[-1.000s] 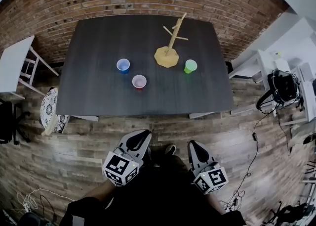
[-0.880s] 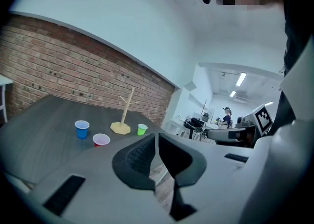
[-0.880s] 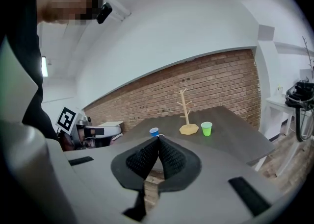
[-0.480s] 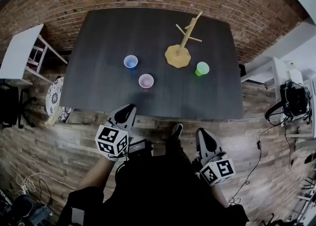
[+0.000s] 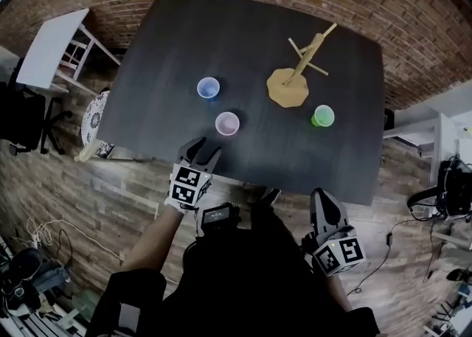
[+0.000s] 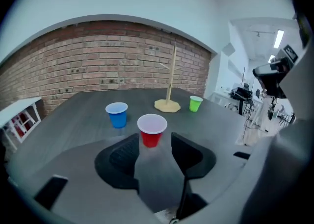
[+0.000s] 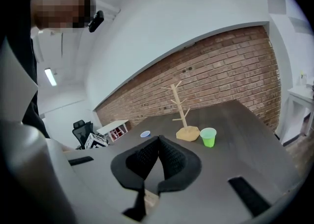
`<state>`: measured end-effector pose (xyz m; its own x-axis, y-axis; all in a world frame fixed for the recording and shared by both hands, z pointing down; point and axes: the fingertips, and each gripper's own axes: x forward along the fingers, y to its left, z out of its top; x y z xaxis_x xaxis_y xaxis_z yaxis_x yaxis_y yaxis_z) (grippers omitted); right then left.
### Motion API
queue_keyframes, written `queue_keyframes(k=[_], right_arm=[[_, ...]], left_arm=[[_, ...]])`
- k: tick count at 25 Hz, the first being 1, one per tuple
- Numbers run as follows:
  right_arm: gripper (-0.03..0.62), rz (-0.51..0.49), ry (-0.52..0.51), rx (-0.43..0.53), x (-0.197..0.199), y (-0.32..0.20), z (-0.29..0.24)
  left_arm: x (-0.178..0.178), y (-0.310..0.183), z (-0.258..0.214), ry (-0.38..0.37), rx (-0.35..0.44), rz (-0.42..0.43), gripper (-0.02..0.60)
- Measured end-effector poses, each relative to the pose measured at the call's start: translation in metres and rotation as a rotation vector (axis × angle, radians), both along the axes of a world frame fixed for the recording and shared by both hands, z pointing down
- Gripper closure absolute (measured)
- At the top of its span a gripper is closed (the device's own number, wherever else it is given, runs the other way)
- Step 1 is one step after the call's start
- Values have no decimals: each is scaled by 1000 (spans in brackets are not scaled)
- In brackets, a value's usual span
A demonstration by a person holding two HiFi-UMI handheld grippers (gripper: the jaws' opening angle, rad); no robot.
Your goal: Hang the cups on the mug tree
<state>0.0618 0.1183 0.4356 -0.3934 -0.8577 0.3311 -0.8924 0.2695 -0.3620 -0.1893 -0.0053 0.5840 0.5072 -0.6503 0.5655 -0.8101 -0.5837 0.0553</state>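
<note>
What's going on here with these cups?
A person holds a gripper in each hand at a dark table. The left gripper, jaws just opening with nothing between them, points at the red cup. The right gripper is shut, off the table's edge. The blue cup and green cup stand untouched; the mug tree is bare.

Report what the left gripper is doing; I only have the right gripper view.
Observer: The left gripper is open and empty; its jaws have just been opening.
Operator: Name what it faces.
Observer: A red cup, upright on the table, just ahead of its jaws, not yet between them.
Operator: Place that cup for me.
Observer: In the head view it stands nearer the person than the blue cup, apart from it.
</note>
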Motion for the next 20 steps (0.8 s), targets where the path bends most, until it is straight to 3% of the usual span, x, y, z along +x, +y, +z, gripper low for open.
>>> queue_keyframes(k=[8,12,20], right_arm=[[574,-76,20,-5,38,-30,13],[574,-115,113,14,56,-46,27],[574,-154,58,-15,71,-64,42]], left_arm=[[27,-21,59,-49,-111,-88,319],[27,-33,68,-72,-116,-139,316],[33,-23,57,-114,-120,-192,316]])
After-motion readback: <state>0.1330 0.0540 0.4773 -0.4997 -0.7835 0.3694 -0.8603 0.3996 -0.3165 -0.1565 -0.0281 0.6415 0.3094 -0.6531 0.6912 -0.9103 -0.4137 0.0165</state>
